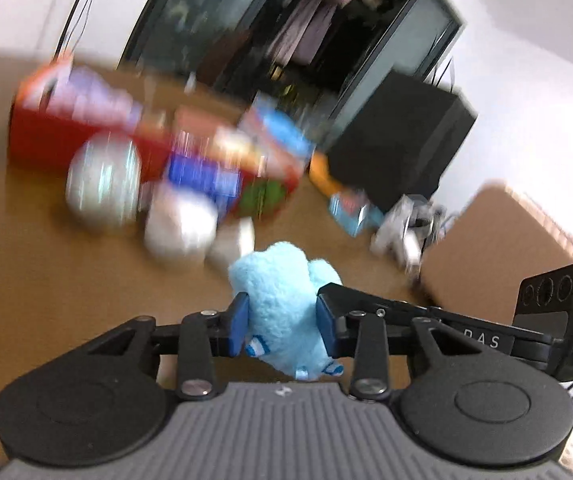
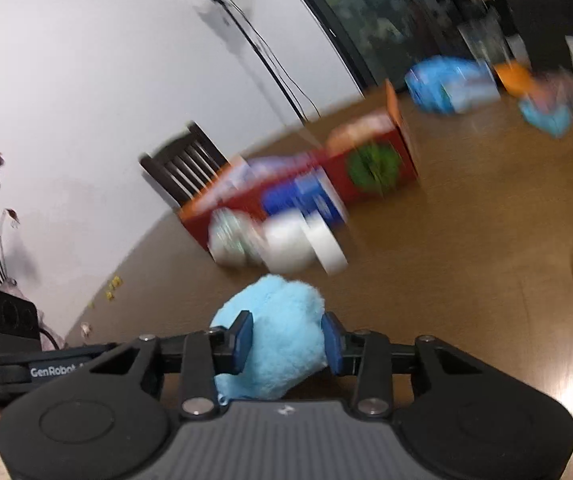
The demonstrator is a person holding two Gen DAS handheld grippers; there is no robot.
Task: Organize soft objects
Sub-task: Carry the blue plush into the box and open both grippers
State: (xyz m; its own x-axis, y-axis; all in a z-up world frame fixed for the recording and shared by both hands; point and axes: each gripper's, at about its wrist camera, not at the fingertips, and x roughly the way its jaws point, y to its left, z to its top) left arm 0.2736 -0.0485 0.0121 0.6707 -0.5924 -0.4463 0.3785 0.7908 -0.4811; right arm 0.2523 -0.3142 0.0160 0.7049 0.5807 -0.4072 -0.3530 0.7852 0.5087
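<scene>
- Being pinched at this moment: a pale blue plush (image 1: 282,300) is being held between the blue pads of the left tool (image 1: 283,326), with the jaws partly closed and pressing into the fur on both sides.
- A pale blue plush (image 2: 282,336) is likewise being squeezed by the right tool (image 2: 286,342), its jaws also partly closed on the fluff; whether one toy is being shared by both tools or two are being held cannot be told.
- The plush is being carried just above the brown surface (image 1: 46,280), in front of a red box (image 1: 54,136).
- Handling, as a judgement: the toy is being taken as light, soft and squashy, not fragile; the fur is likely slippery, so the thick middle of the body is being favoured over a thin limb or tag.
- Deep pinching is being tolerated, since the stuffing gives and springs back.
- The red box is lying open, and blurred packets and a green round thing (image 2: 374,166) are being seen in or against it; exact contents cannot be told.
- White rounded things (image 2: 286,246) are sitting just in front of the box, apart from the plush.
</scene>
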